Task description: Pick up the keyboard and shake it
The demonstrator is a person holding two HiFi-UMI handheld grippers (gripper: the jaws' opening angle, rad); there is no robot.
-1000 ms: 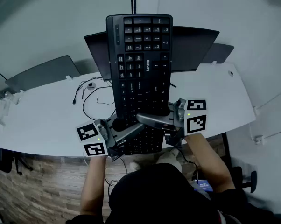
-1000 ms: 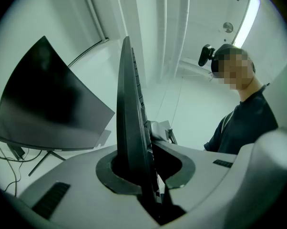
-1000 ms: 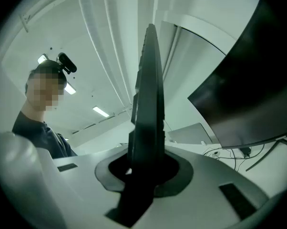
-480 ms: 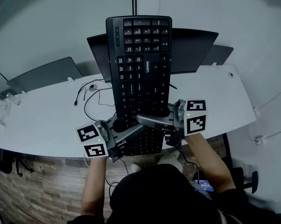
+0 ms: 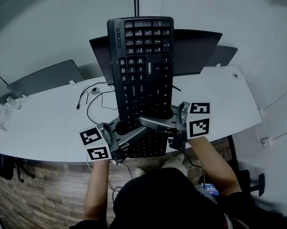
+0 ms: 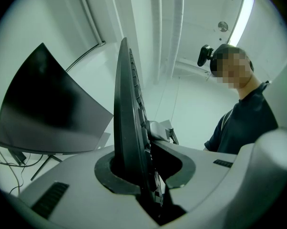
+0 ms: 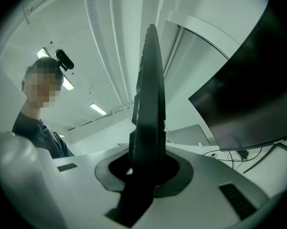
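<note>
- Below the raised keyboard, a curved white desk is spanning the scene from left to right. Wood-patterned floor is showing along its near edge.
- At the far side of the desk, a dark monitor is standing behind the keyboard, its screen black. A second dark panel is sitting farther left along the same far edge.
- The black keyboard is being held up off the desk. In the head view its long axis is running from near to far, with its key face turned toward the person. Both gripper views are showing it edge-on, rising tall between the jaws toward the ceiling, with the monitor off to one side.
- The person's forearms are reaching out from the near side, one to each tool.
- The left gripper is clamping the keyboard's near end on its left side. Its jaws are pressing against the front and back faces, with the board's thin edge filling the slot between them.
- The right gripper is clamping the same near end on its right side. Its jaws are likewise closing tight on the board.
- Thin black cables are lying in loose loops on the desk, just left of the keyboard and near the monitor.
</note>
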